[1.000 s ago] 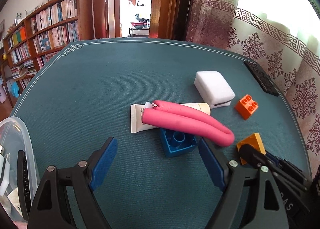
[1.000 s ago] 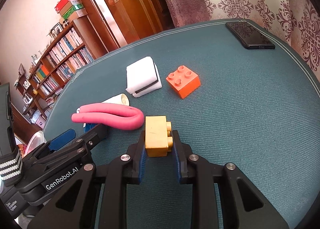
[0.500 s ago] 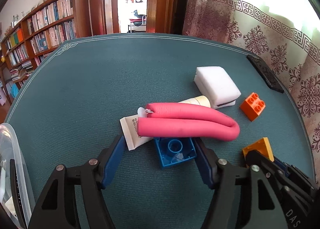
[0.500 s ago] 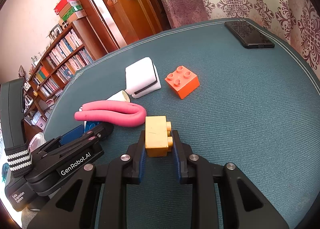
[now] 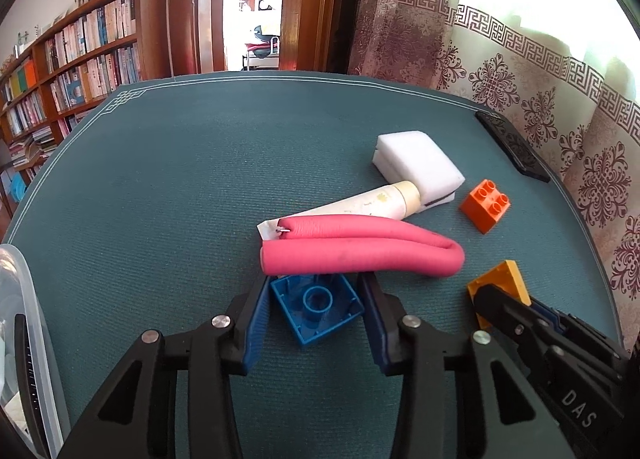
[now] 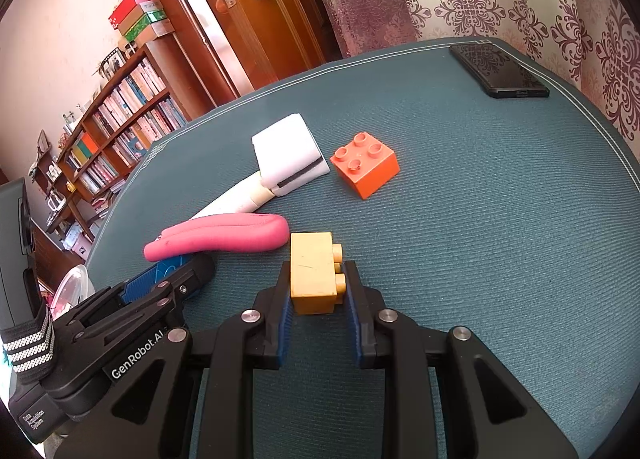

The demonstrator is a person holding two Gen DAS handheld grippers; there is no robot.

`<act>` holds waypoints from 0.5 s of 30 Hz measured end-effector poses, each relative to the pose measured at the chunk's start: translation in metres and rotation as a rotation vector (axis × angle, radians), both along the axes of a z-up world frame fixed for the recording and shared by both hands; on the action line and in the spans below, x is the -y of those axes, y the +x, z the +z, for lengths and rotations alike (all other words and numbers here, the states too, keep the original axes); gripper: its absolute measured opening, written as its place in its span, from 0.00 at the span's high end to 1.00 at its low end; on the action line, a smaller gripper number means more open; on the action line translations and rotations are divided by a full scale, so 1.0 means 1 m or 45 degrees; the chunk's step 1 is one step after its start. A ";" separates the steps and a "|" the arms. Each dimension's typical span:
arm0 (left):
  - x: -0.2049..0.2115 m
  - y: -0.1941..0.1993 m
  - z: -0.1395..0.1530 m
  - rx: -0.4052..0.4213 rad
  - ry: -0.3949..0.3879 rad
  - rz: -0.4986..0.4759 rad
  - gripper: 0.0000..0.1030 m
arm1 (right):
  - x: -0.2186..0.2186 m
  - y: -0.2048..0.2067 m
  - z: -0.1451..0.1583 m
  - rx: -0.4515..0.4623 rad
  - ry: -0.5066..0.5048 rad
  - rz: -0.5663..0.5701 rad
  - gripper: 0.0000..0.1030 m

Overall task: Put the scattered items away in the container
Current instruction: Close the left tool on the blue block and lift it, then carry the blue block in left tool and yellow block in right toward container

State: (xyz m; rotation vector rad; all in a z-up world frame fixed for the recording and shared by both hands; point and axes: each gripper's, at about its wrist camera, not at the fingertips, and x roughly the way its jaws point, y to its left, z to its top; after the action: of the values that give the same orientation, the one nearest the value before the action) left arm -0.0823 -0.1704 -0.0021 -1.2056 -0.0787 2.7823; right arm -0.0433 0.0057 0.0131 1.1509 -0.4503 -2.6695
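An upturned blue brick (image 5: 316,305) lies on the teal table (image 5: 180,179), just under a folded pink foam roll (image 5: 360,251). My left gripper (image 5: 314,279) has its blue pads pressed on the brick's two sides. My right gripper (image 6: 319,271) is shut on a yellow brick (image 6: 312,273), held just above the cloth, studs facing right. The clear plastic container (image 5: 24,299) sits at the left edge. A white tube (image 5: 360,207), a white sponge (image 5: 416,163) and an orange brick (image 5: 486,205) lie further back.
A black phone (image 6: 498,73) rests near the table's far right edge by the curtain. A bookshelf and a wooden door stand behind the table. The container holds several items, partly hidden.
My left gripper moved forward over the blue brick and its fingers closed from wide open onto the brick's sides. The right gripper kept the yellow brick nearly still.
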 end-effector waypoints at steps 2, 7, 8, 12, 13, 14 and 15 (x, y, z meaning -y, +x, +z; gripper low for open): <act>0.001 0.003 0.000 -0.001 0.001 0.000 0.55 | 0.000 0.000 0.000 0.000 -0.001 0.000 0.75; 0.003 0.014 0.000 -0.003 0.004 0.000 0.55 | 0.001 0.001 0.000 -0.001 0.000 0.000 0.75; 0.003 0.016 0.000 -0.003 0.006 -0.002 0.55 | 0.001 0.001 0.000 -0.001 0.000 0.000 0.75; 0.005 0.025 0.000 -0.008 0.008 -0.005 0.55 | 0.001 0.001 0.000 0.000 -0.001 0.000 0.75; 0.005 0.027 0.000 -0.010 0.008 -0.004 0.54 | 0.001 0.001 0.000 -0.001 0.000 0.000 0.75; 0.005 0.029 0.000 -0.012 0.007 -0.002 0.54 | 0.001 0.001 0.000 -0.001 -0.001 0.000 0.75; 0.006 0.031 0.000 -0.013 0.007 0.000 0.54 | 0.001 0.000 0.000 0.000 -0.001 0.000 0.75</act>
State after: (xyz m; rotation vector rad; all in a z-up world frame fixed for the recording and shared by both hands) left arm -0.0516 -0.1761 -0.0023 -1.1896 -0.0857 2.7867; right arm -0.0428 0.0050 0.0127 1.1502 -0.4514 -2.6694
